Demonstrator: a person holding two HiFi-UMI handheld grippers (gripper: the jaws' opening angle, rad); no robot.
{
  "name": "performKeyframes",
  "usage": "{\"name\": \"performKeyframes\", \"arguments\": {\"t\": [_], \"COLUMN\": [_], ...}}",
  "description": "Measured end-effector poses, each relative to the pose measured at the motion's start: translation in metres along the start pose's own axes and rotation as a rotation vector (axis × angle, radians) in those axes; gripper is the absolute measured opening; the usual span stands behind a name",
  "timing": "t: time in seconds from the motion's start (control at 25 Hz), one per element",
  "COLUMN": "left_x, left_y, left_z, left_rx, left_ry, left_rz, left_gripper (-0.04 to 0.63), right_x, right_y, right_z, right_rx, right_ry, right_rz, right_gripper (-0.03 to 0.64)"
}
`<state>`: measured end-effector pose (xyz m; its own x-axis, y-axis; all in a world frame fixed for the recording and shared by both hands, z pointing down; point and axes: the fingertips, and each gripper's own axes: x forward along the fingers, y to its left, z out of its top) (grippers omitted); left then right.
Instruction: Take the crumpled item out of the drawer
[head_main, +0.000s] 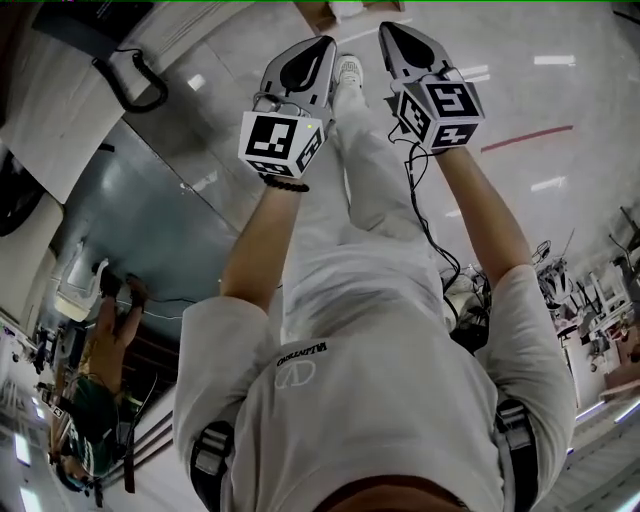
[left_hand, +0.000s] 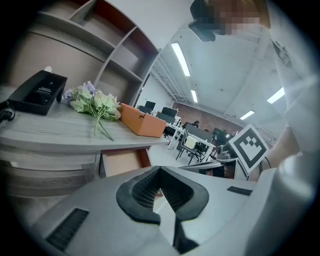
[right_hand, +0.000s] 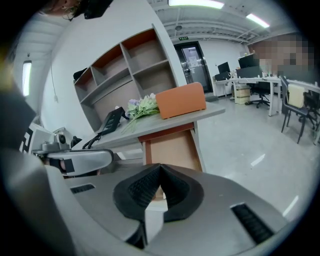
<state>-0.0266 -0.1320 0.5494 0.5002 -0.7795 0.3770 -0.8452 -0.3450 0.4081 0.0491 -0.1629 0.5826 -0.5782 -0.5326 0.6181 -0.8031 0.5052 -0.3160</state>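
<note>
Left gripper (left_hand: 160, 174) and right gripper (right_hand: 160, 171) were pressed together, empty, hovering short of the table (right_hand: 210, 114). Both were lined up on the open drawer (right_hand: 172, 149), likely pre-reach.

— How many things on the desk (left_hand: 50, 131), upper left of the left gripper view?
— One telephone (left_hand: 37, 92), one flower bunch (left_hand: 95, 104), one orange box (left_hand: 142, 122); one drawer (left_hand: 122, 161) beneath. I hold two tongs: left gripper (head_main: 322, 45), right gripper (head_main: 390, 32).
</note>
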Motion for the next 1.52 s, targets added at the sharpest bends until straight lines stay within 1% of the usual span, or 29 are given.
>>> {"name": "performKeyframes", "arguments": {"t": [0.12, 0.28, 0.4, 0.6, 0.8, 0.96, 1.24, 1.52], "left_x": [-0.001, 0.017, 0.029, 0.031, 0.034, 0.041, 0.049, 0.054], "left_y": [0.014, 0.014, 0.017, 0.015, 0.033, 0.048, 0.056, 0.059], "left_z": [-0.005, -0.008, -0.019, -0.039, -0.055, -0.065, -0.079, -0.084], "left_rx": [-0.015, -0.019, -0.028, -0.044, -0.070, -0.075, -0.083, -0.097], "left_ry": [0.005, 0.005, 0.010, 0.024, 0.027, 0.032, 0.044, 0.044], "left_rz": [0.011, 0.003, -0.007, 0.004, 0.043, 0.064, 0.071, 0.069], "left_gripper": [0.000, -0.001, 0.000, -0.001, -0.002, 0.000, 0.000, 0.000], "right_x": [0.019, 0.040, 0.056, 0.062, 0.076, 0.088, 0.098, 0.105], "right_y": [0.013, 0.008, 0.005, 0.001, 0.005, 0.009, 0.005, 0.002], "right_z": [-0.001, -0.004, -0.014, -0.030, -0.043, -0.051, -0.059, -0.066], "right_rx": [-0.010, -0.047, -0.058, -0.063, -0.050, -0.052, -0.041, -0.047], "right_ry": [0.007, 0.045, 0.068, 0.103, 0.127, 0.141, 0.152, 0.179], "right_rz": [0.005, 0.010, 0.013, 0.007, 0.017, 0.032, 0.030, 0.038], "right_gripper": [-0.003, -0.002, -0.002, -0.002, -0.002, -0.002, -0.002, -0.002]}}
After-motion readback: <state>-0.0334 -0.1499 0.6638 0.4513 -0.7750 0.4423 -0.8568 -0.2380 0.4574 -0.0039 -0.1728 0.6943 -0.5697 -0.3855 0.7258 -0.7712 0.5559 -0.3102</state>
